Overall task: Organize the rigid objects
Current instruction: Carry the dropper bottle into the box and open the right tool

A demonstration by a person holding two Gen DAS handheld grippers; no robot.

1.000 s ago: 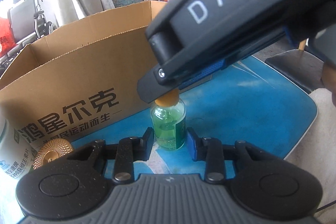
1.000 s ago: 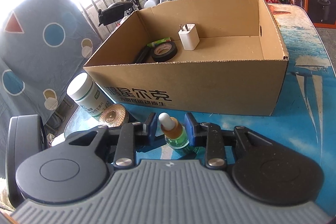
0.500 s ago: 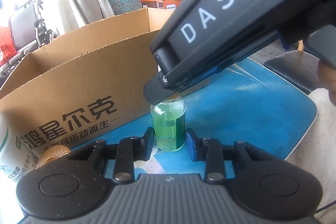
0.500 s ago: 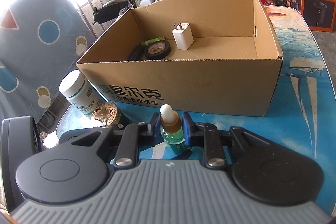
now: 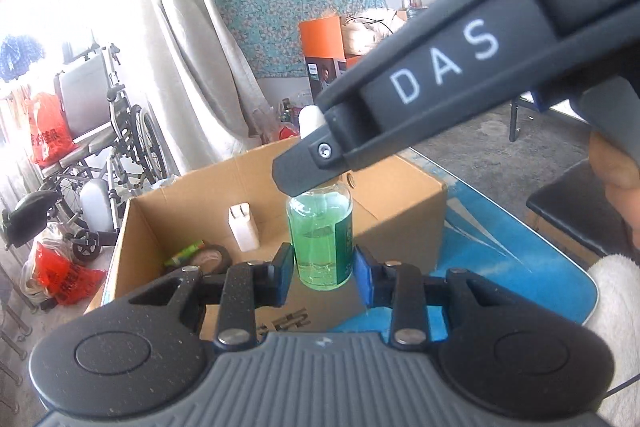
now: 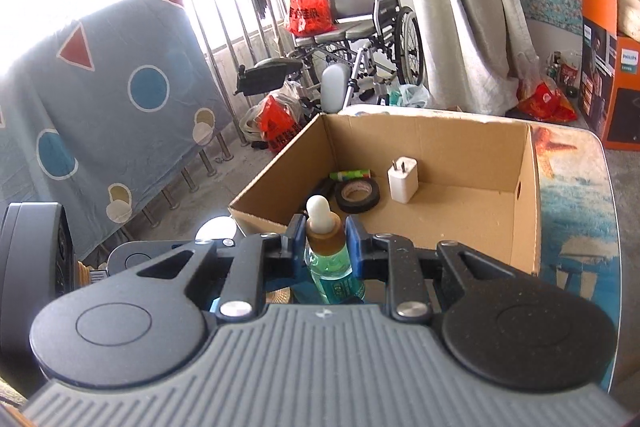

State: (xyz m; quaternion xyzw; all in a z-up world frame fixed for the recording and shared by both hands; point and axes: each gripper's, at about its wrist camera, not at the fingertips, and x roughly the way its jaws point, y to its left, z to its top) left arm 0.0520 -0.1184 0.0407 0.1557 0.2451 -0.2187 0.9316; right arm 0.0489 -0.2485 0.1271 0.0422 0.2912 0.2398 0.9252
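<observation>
A dropper bottle [image 5: 320,247] of green liquid, with an amber collar and a white bulb [image 6: 318,211], hangs in the air in front of the cardboard box [image 6: 440,155]. My left gripper [image 5: 324,273] is shut on its glass body. My right gripper [image 6: 322,241] is shut on the amber collar just under the bulb. In the left wrist view the right gripper [image 5: 304,167] reaches in from the upper right and hides the collar. The box holds a white charger [image 6: 402,179], a roll of black tape [image 6: 357,193] and a green-yellow tube [image 6: 352,174].
The box stands on a blue printed table [image 6: 576,207]. A white jar lid [image 6: 218,227] shows left of the box's near corner. A wheelchair [image 6: 360,27], red bags and a railing lie beyond. A black seat [image 5: 568,211] stands to the right of the table.
The right gripper's pads closed onto the bottle's collar. Both grippers then rose with the bottle off the table, and the views now look over the box's near wall into it.
</observation>
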